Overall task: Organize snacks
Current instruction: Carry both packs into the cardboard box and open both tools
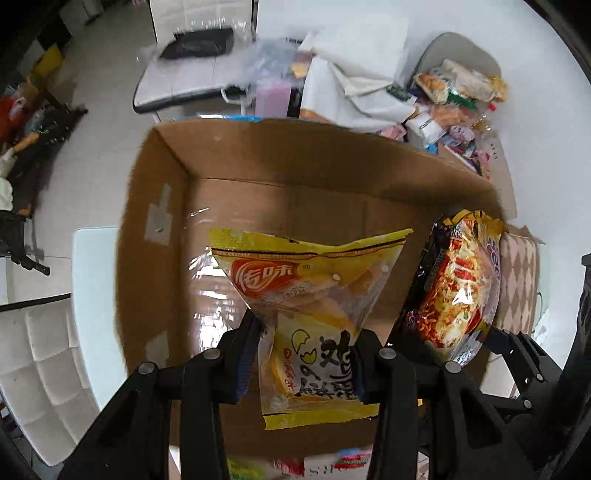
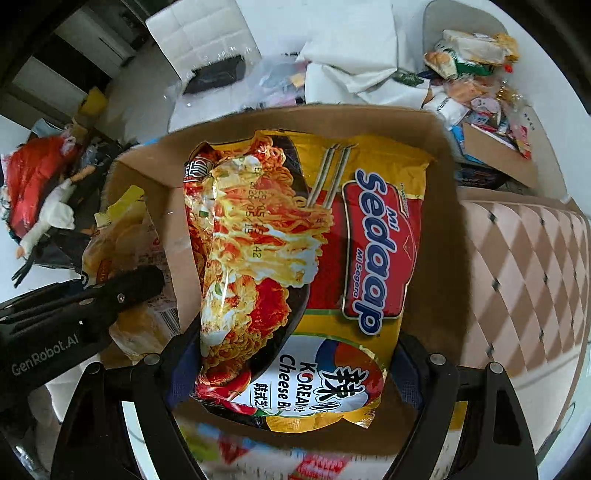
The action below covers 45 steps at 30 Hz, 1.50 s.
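While both packets hang above the open cardboard box (image 1: 332, 192), the left tongs (image 1: 303, 354) are clamped on a yellow snack bag (image 1: 314, 295), and the right tongs (image 2: 295, 369) are clamped on a Sedaap noodle packet (image 2: 314, 258). A heap of other snacks (image 1: 454, 99) lies on the white counter (image 1: 535, 110) beyond the box, well apart.

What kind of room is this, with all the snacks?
Probably a home dining area: a white table heaped with a snack pile, padded chairs on a tiled floor, and a cardboard box being filled.
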Motion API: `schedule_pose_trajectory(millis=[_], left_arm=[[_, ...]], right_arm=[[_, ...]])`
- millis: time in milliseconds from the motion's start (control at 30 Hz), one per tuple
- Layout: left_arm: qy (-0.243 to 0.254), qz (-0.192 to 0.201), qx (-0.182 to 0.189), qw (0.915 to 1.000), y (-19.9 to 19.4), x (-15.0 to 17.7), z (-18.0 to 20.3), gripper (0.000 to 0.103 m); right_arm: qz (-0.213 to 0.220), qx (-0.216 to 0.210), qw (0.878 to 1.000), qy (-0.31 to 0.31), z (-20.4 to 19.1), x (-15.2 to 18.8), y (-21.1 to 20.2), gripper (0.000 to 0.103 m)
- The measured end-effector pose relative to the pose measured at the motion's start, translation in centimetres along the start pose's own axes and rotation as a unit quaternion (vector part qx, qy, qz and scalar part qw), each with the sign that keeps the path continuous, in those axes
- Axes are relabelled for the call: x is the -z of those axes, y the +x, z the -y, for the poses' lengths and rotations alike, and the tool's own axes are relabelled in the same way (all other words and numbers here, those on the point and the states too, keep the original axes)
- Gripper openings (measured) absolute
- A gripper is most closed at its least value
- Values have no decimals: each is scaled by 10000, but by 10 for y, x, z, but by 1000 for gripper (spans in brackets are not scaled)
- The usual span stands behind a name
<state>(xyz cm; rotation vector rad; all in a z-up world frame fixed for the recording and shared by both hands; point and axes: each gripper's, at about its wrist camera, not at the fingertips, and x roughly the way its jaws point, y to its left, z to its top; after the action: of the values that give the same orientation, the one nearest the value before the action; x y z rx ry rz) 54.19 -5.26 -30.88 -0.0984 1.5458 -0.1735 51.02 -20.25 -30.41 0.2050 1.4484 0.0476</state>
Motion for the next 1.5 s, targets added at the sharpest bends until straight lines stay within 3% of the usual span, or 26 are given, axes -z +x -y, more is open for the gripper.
schedule_pose_trajectory(millis=[233, 533, 567, 600, 633, 700, 900, 1133, 1500], left_arm=[[68, -356, -7, 9993, 40, -28, -5, 39], [282, -377, -90, 9988, 50, -34, -3, 40], [326, -310, -139, 9989, 49, -34, -2, 41], [371, -262, -184, 9988, 48, -33, -3, 50], [421, -232, -197, 9986, 47, -32, -2, 65], [424, -208, -179, 9987, 45, -32, -3, 84], [346, 3, -204, 9992, 35, -27, -7, 85], [273, 506, -412, 9975, 6, 0, -14, 85], [323, 1553, -948, 9828, -58, 65, -12, 85]], right_arm=[[-249, 265, 9992, -172, 1, -36, 61, 88], [-573, 466, 9963, -432, -5, -56, 96, 89], [-611, 474, 9961, -423, -3, -57, 100, 89], [-643, 505, 9958, -413, -2, -59, 103, 90], [-647, 568, 9954, -416, -2, -59, 103, 95], [-571, 678, 9950, -469, -3, -59, 101, 98], [-591, 570, 9952, -532, -2, -60, 90, 98], [-256, 616, 9968, -433, 3, -33, 58, 98], [556, 769, 9951, -289, 8, 28, -16, 98]])
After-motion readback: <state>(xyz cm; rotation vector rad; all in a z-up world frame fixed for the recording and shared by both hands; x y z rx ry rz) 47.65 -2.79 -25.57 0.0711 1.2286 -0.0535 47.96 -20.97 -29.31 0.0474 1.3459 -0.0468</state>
